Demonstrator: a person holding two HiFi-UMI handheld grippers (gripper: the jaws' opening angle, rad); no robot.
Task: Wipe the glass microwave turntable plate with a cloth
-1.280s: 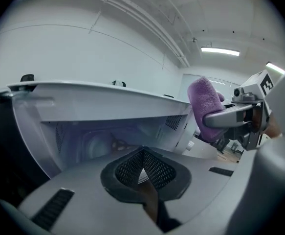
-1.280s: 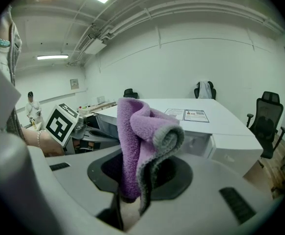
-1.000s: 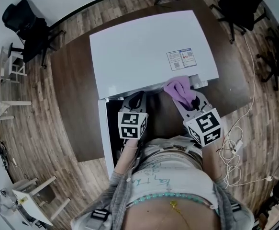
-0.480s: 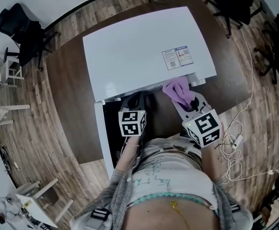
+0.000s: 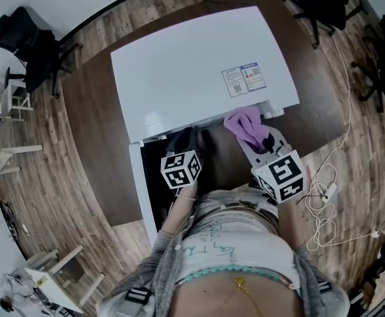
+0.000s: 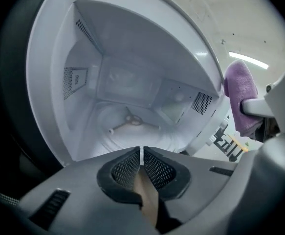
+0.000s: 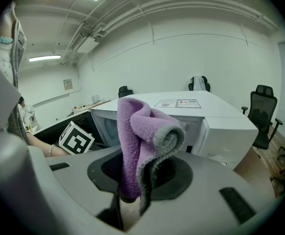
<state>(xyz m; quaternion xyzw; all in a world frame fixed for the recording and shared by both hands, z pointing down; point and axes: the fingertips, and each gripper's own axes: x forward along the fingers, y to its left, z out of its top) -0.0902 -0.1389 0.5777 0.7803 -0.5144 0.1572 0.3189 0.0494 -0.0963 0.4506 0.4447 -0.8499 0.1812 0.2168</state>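
We are holding the left gripper (image 6: 142, 153) with its jaws pressed together and empty. They are aiming into the open microwave (image 5: 192, 71), probably to reach the glass turntable plate (image 6: 132, 131), which seems to be lying on the cavity floor straight ahead of them. The right gripper (image 7: 132, 177) is pinching the purple cloth (image 7: 142, 136) upright, just outside the opening, where we judge it is waiting ready for wiping.

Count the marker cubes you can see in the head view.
2. The left cube rides on the left gripper, in front of the open microwave. The right cube rides on the right gripper, which clamps the purple cloth. None seems hidden.
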